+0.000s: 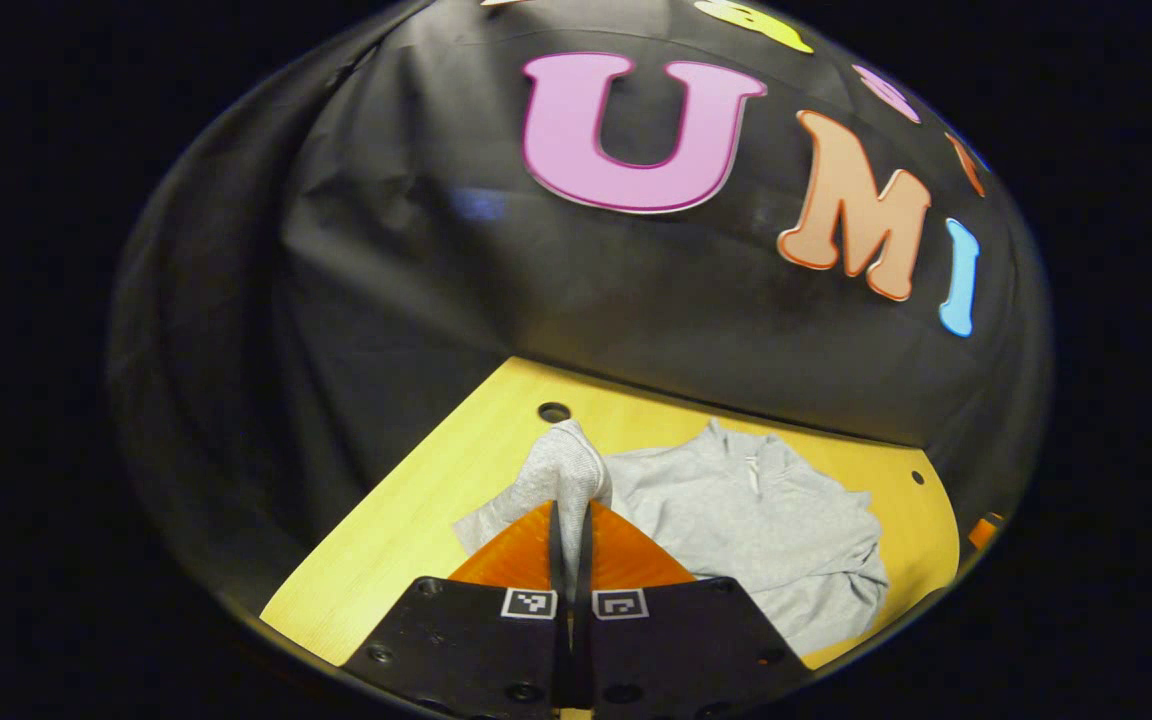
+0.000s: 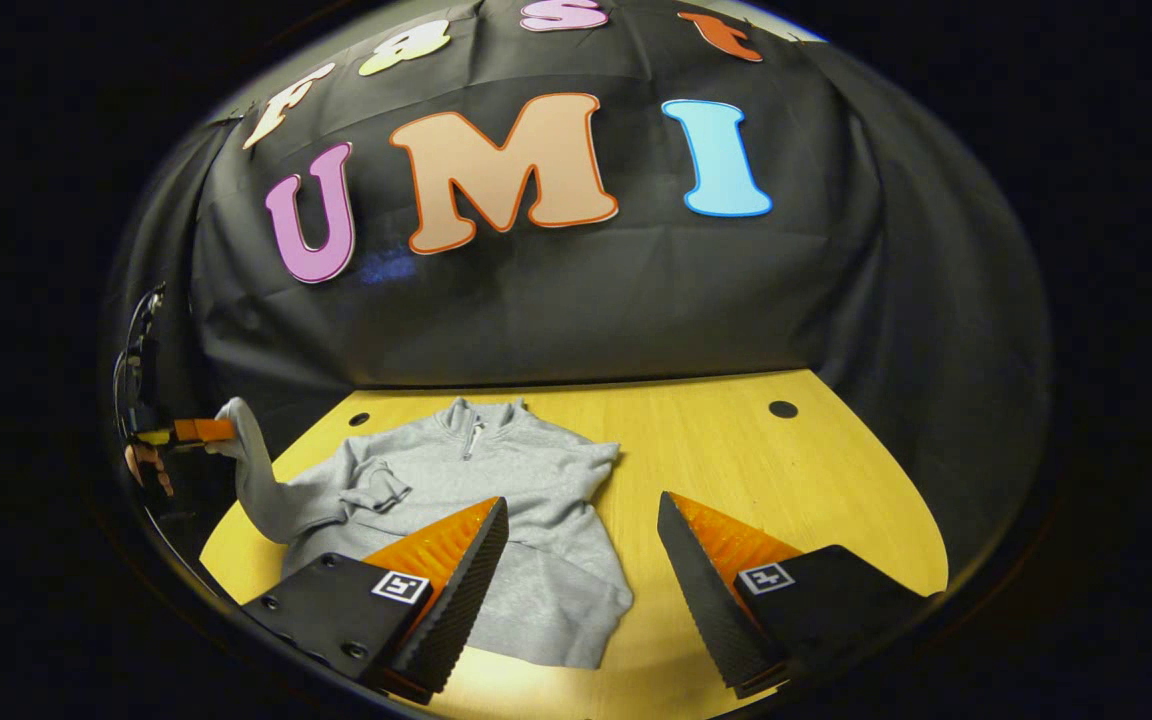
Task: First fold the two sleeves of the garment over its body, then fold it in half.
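Your grey knit garment [image 2: 496, 480] lies flat on the yellow wooden table [image 2: 796, 470], collar toward the wall. Your left gripper [image 1: 570, 510] pinches its raised sleeve [image 1: 561, 470]; your right gripper [image 2: 581, 520] hangs wide open, empty.

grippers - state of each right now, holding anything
Left gripper: shut on the sleeve, lifted off the table.
Right gripper: open, holding nothing.

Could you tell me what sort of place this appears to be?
Likely a staged recording booth: a black cloth wall behind a round yellow wooden table holding a grey zip-neck sweatshirt.
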Motion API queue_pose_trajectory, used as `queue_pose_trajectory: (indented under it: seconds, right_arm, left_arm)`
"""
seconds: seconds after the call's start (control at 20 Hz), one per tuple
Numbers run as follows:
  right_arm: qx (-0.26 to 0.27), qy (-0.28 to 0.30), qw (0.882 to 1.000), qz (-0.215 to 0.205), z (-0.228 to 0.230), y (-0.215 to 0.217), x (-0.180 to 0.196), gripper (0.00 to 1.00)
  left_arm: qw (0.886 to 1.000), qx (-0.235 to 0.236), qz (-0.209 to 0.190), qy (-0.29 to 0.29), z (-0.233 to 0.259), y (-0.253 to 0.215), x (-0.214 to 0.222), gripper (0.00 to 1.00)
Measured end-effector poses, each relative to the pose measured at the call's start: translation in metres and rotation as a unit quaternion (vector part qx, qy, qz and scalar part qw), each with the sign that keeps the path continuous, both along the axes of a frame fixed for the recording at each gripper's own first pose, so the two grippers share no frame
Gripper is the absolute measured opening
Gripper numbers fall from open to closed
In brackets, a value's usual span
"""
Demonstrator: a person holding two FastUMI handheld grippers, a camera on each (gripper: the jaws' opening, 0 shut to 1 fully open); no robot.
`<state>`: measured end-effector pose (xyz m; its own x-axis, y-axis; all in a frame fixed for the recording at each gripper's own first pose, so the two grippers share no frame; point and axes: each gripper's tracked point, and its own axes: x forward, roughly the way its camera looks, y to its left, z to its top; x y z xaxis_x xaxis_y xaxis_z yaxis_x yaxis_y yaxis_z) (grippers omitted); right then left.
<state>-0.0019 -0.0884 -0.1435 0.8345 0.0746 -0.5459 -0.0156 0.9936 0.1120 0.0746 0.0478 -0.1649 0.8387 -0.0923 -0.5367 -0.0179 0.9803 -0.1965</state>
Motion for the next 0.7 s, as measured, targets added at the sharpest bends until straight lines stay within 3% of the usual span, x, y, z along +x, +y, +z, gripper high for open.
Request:
queue_pose_trajectory:
  seconds: [0.3,0.7]
  right_arm:
    - [0.006,0.006,1.000,-0.016,-0.008,-0.020,-0.018,0.96]
    - [0.006,0.020,0.998,-0.051,-0.019,-0.066,-0.040,0.96]
  left_arm:
    - [0.996,0.010,-0.090,-0.025,0.022,-0.096,0.029,0.00]
    - [0.980,0.005,-0.198,-0.025,0.019,-0.229,0.036,0.00]
